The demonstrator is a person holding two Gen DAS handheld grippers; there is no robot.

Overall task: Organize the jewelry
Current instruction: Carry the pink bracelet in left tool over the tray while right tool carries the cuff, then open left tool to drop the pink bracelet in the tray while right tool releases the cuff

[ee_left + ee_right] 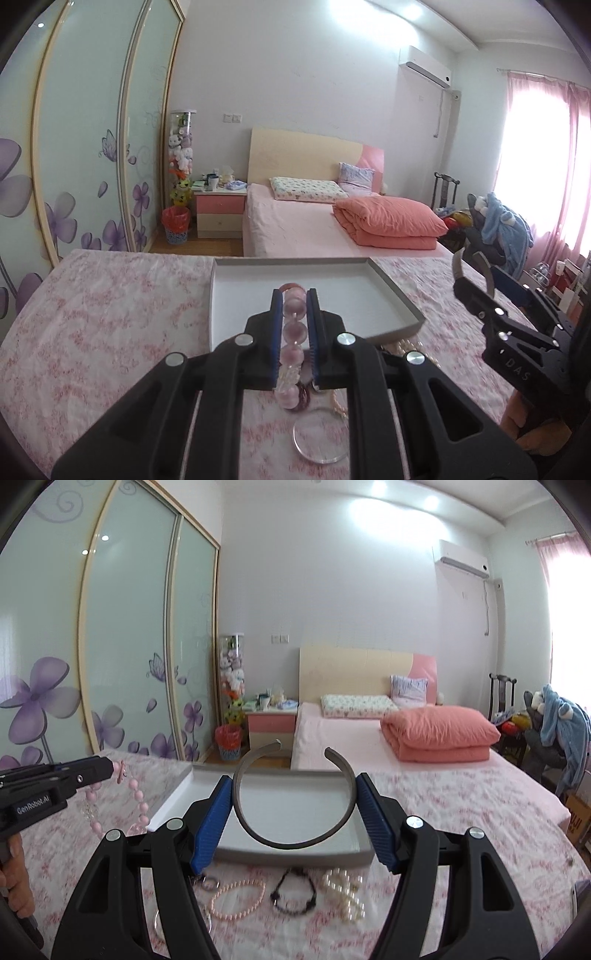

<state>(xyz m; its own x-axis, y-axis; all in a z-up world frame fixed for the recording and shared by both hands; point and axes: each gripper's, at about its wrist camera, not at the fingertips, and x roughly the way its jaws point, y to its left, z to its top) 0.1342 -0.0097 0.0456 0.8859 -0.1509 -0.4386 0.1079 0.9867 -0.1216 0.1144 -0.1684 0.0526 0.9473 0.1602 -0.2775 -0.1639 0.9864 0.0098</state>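
Observation:
My left gripper is shut on a pink bead bracelet, held above the near edge of a shallow grey tray. In the right wrist view the left gripper comes in from the left, with the bead bracelet dangling from its tips. My right gripper grips a grey open cuff bangle across its width over the tray. The cuff's gap faces away from me. The right gripper also shows at the right of the left wrist view.
On the pink floral tablecloth in front of the tray lie a pink pearl bracelet, a black cord bracelet and a white pearl bracelet. A clear bangle lies below the left gripper. A bed stands beyond the table.

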